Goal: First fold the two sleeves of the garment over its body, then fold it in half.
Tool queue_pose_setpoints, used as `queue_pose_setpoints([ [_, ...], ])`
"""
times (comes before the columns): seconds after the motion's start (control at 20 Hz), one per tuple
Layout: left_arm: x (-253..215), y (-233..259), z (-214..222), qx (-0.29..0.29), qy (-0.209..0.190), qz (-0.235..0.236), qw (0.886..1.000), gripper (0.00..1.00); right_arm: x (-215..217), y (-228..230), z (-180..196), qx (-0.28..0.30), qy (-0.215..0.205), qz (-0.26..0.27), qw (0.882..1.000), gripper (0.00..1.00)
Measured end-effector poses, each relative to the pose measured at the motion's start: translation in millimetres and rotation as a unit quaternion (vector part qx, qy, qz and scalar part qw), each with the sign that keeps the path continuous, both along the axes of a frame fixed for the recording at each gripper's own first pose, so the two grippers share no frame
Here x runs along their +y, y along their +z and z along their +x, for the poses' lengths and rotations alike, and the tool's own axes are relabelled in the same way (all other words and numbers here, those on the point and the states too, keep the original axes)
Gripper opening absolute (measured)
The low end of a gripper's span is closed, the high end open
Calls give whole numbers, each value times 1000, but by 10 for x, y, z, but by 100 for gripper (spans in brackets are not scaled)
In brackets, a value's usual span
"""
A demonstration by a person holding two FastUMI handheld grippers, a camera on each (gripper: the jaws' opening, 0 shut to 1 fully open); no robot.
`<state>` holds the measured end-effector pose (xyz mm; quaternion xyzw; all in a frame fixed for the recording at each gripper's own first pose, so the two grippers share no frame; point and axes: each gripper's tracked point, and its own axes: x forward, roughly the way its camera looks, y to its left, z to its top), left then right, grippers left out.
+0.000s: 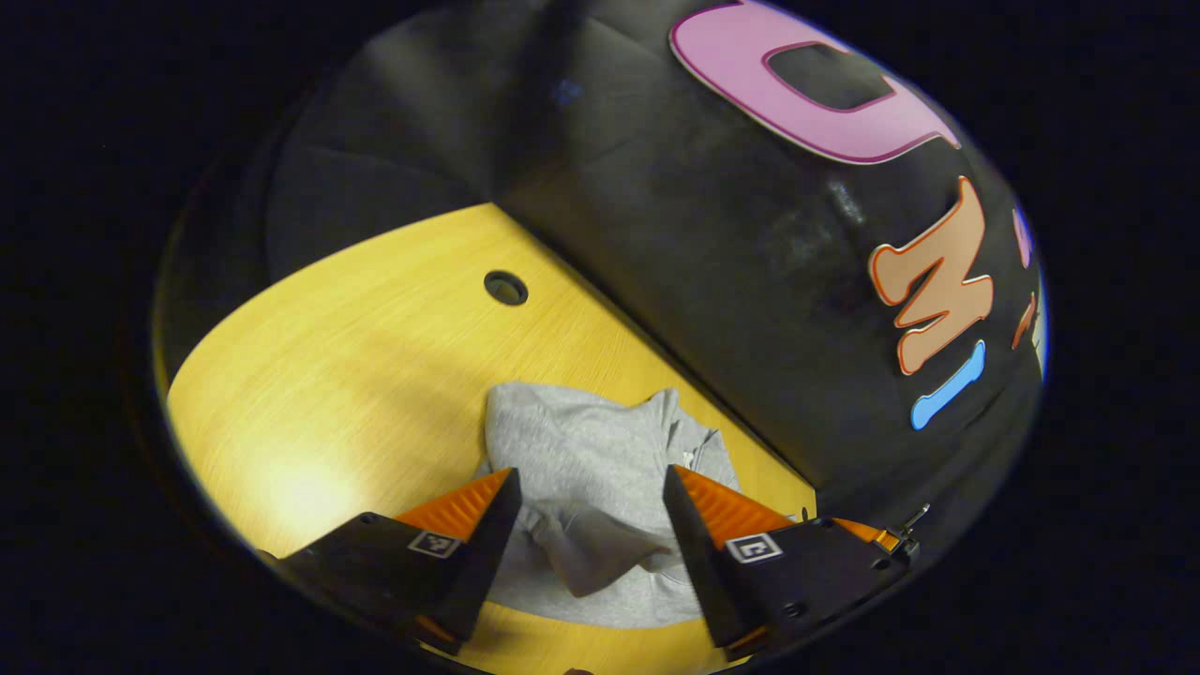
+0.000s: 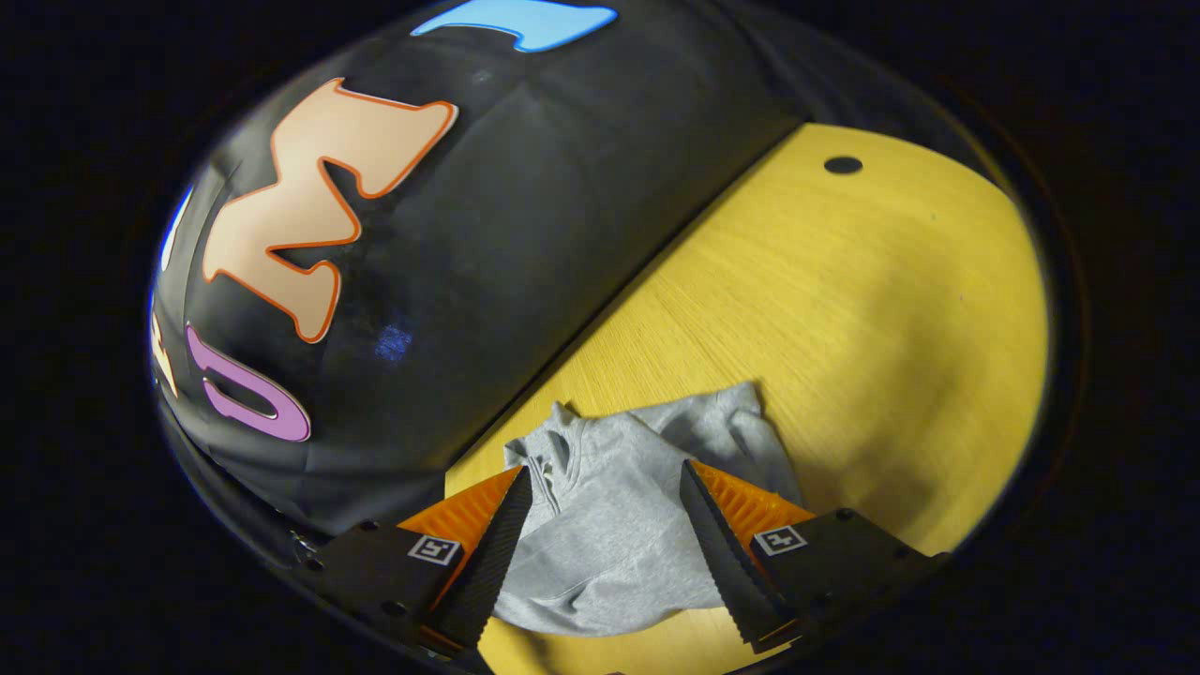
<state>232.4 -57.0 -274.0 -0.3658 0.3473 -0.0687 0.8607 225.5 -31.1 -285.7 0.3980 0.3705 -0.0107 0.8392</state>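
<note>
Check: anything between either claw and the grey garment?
Nothing visible. The left claw and right claw both stand open above the grey garment, which lies on the wooden table with only bare tabletop around it.

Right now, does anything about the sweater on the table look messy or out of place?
Yes. The grey sweater lies bunched and rumpled on the wooden table, with one sleeve flopped loosely across its body rather than folded flat.
</note>
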Motion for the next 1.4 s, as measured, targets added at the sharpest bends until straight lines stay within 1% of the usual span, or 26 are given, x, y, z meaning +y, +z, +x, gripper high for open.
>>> queue_pose_setpoints([
  [0.05, 30, 37, 49, -17, 4, 19, 1000, 95, -13, 80, 8, -14, 6, -16, 1000, 98],
  [0.2, 162, 230, -21, -39, 0, 94, 995, 96, -35, 295, -113, -55, 33, -67, 996, 98],
  [0.25, 212, 302, -49, -49, 3, 118, 992, 96, -44, 359, -180, -70, 45, -90, 992, 98],
  [0.35, 272, 477, -102, -83, 12, 163, 983, 96, -90, 517, -316, -105, 68, -144, 982, 98],
  [0.5, 341, 774, -293, -129, 16, 229, 965, 96, -174, 784, -557, -154, 88, -215, 960, 98],
  [0.55, 344, 857, -379, -139, 17, 250, 958, 96, -197, 885, -605, -171, 84, -233, 954, 98],
  [0.6, 340, 931, -471, -151, 17, 270, 951, 96, -220, 1008, -650, -191, 77, -245, 947, 98],
  [0.65, 337, 1026, -572, -165, 17, 289, 943, 95, -246, 1117, -727, -207, 71, -254, 942, 93],
  [0.7, 317, 1105, -648, -179, 17, 308, 934, 95, -276, 1220, -805, -223, 67, -261, 937, 98],
  [0.8, 281, 1260, -862, -196, 12, 340, 920, 95, -310, 1359, -950, -248, 67, -283, 924, 98],
  [0.9, 265, 1419, -1063, -214, 13, 357, 909, 95, -357, 1445, -1082, -269, 71, -318, 906, 98],
  [0.95, 249, 1493, -1142, -224, 17, 361, 905, 95, -299, 1488, -1177, -280, 77, -328, 899, 98],
  [1.0, 224, 1538, -1195, -229, 20, 363, 903, 96, -251, 1532, -1252, -289, 82, -333, 894, 98],
  [1.05, 201, 1577, -1236, -232, 19, 366, 901, 95, -191, 1545, -1323, -298, 87, -337, 889, 94],
  [1.1, 194, 1607, -1288, -233, 20, 369, 899, 95, -150, 1564, -1373, -303, 90, -340, 885, 98],
  [1.25, 105, 1632, -1352, -232, 5, 372, 899, 96, -102, 1594, -1417, -312, 88, -348, 879, 98],
  [1.3, 71, 1656, -1367, -235, -1, 371, 898, 96, -87, 1619, -1405, -316, 86, -346, 879, 95],
  [1.35, 41, 1712, -1383, -240, -5, 369, 898, 95, -68, 1636, -1398, -320, 83, -343, 879, 98],
  [1.4, 24, 1757, -1412, -246, -6, 368, 897, 96, -69, 1670, -1385, -323, 79, -342, 879, 98],
])
